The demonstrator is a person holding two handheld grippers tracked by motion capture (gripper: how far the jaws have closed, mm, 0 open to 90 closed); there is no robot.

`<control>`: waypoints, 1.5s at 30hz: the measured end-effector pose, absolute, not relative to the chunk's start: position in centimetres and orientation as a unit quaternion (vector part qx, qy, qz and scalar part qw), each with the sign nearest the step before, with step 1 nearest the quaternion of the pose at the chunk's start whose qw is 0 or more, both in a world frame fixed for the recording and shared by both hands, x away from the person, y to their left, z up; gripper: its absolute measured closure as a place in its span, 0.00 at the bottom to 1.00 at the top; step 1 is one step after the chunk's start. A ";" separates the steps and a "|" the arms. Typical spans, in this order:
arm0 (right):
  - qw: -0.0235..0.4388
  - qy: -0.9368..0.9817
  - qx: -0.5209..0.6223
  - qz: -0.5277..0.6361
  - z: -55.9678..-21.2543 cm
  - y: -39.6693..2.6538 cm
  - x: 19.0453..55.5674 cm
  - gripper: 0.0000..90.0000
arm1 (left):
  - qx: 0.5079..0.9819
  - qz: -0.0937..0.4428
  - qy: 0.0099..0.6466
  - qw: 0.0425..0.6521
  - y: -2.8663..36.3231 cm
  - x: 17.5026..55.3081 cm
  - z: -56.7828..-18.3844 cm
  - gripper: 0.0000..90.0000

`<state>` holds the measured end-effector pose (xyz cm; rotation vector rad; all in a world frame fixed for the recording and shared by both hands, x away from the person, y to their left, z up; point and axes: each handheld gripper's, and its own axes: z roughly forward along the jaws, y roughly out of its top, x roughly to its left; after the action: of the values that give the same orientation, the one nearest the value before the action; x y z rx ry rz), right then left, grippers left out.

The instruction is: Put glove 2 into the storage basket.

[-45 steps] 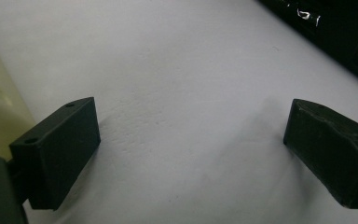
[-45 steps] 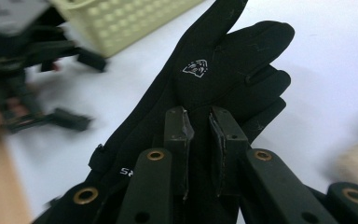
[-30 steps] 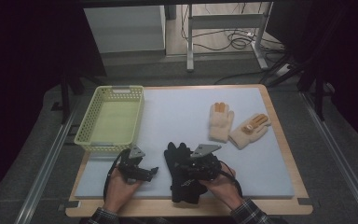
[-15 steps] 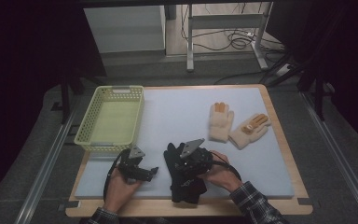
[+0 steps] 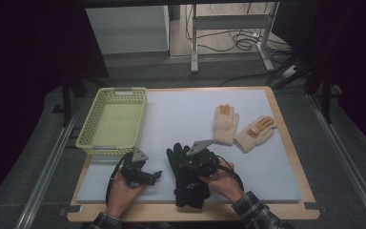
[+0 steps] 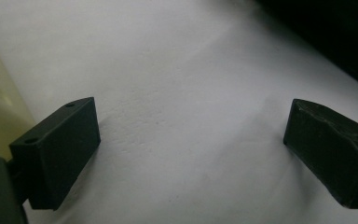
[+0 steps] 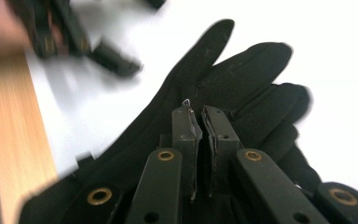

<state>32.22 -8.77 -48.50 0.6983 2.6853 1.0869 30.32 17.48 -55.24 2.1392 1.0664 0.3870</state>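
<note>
Black glove (image 5: 188,179) lies near the table's (image 5: 286,143) front edge, pinched by the right gripper (image 7: 200,112); left gripper (image 6: 191,140) gapes empty.

Matt black cloth glove (image 7: 242,93), soft and finely woven, beside the matt pale foam mat (image 5: 181,119). Pale yellow perforated plastic basket (image 5: 112,123), slightly glossy, left of the glove. Fuzzy cream knitted gloves (image 5: 240,129) to its right. Smooth light wooden board edge (image 7: 14,126) bordering the mat.
</note>
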 end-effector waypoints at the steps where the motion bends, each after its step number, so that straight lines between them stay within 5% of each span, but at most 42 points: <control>1: 0.088 0.890 0.250 0.371 -48.2 -9.0 32.0 0.92 | 0.827 0.149 0.413 0.352 17.5 30.3 -55.2 0.04; 10: 0.119 0.850 0.331 0.393 -46.8 -9.4 29.7 0.92 | 0.828 0.149 0.411 0.351 17.5 30.3 -55.2 0.04; 16: 0.110 0.828 0.379 0.398 -49.3 -9.6 29.8 0.87 | 0.828 0.149 0.411 0.350 17.5 30.3 -55.2 0.04; 21: 0.100 0.825 0.369 0.417 -49.5 -10.7 30.0 0.68 | 0.829 0.149 0.410 0.349 17.5 30.3 -55.2 0.04; 31: 0.114 0.850 0.332 0.394 -49.3 -15.5 28.9 0.85 | 0.828 0.148 0.412 0.351 17.5 30.3 -55.2 0.04; 45: 0.067 0.868 0.303 0.387 -52.6 -15.4 27.0 0.85 | 0.822 0.154 0.424 0.348 19.0 29.9 -55.1 0.05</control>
<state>26.99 -15.43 -52.64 0.9137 2.6183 1.1655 29.94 18.97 -55.14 2.1308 1.0996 0.4001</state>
